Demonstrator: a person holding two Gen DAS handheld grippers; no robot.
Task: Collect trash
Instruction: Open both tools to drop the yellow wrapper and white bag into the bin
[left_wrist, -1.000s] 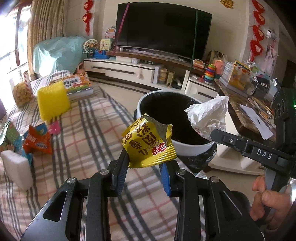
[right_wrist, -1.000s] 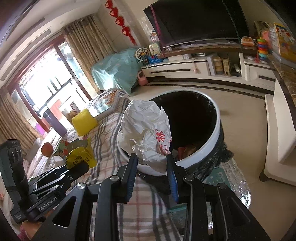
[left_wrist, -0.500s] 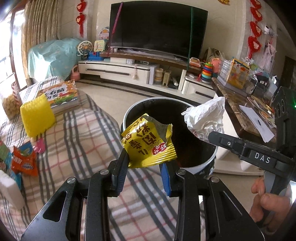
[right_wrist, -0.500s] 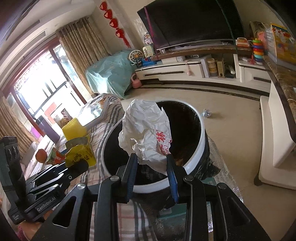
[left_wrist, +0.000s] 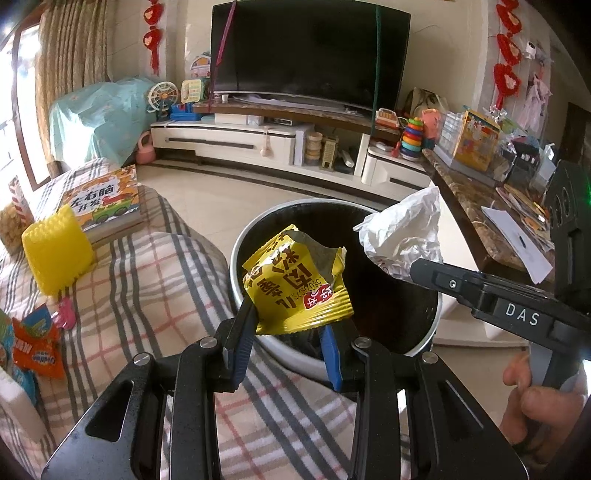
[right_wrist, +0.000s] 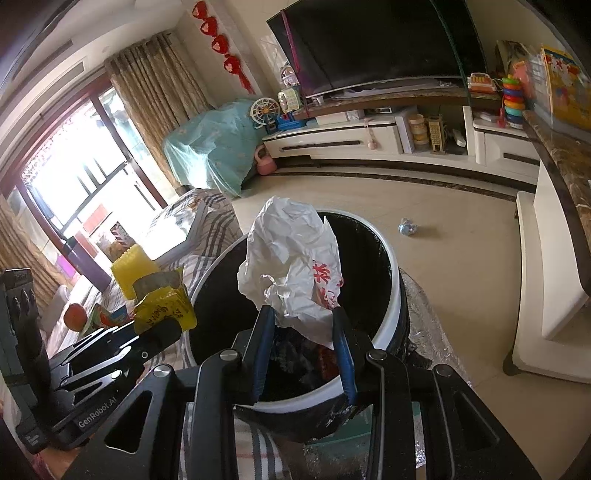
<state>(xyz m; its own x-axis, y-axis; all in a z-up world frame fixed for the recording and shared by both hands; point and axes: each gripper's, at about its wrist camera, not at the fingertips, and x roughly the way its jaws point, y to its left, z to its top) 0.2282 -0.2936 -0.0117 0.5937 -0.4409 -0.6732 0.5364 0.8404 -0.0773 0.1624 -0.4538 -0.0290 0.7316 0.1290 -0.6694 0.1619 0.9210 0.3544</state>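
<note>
A: What does the left gripper (left_wrist: 288, 334) have?

B: It is clamped on a yellow snack wrapper (left_wrist: 297, 286), pinched at its lower edge between the blue pads (left_wrist: 242, 345). The wrapper stands up, torn open at the top, over the near rim of the trash bin (left_wrist: 430, 326).

A: And the right gripper (right_wrist: 303, 334)?

B: Its fingers are closed on a crumpled white plastic bag (right_wrist: 291, 258) with red print. The bag rises at twelve o'clock from the fingertips, above the bin's dark opening. From the left wrist view the bag sits at two o'clock of the wrapper, close beside it; I cannot tell if they touch.

A: Where is the bin?

B: On the floor, against the edge of the plaid-covered surface (left_wrist: 155, 280). It has a white rim and a black liner, with some trash already low inside.

A: Anything farther out?

B: At nine o'clock on the plaid lie an orange snack packet (left_wrist: 37, 349) and a yellow ridged block (left_wrist: 55, 254), with a children's book (left_wrist: 105, 203) behind it. A small crumpled scrap (right_wrist: 407, 226) lies on the tile floor beyond the bin.
</note>
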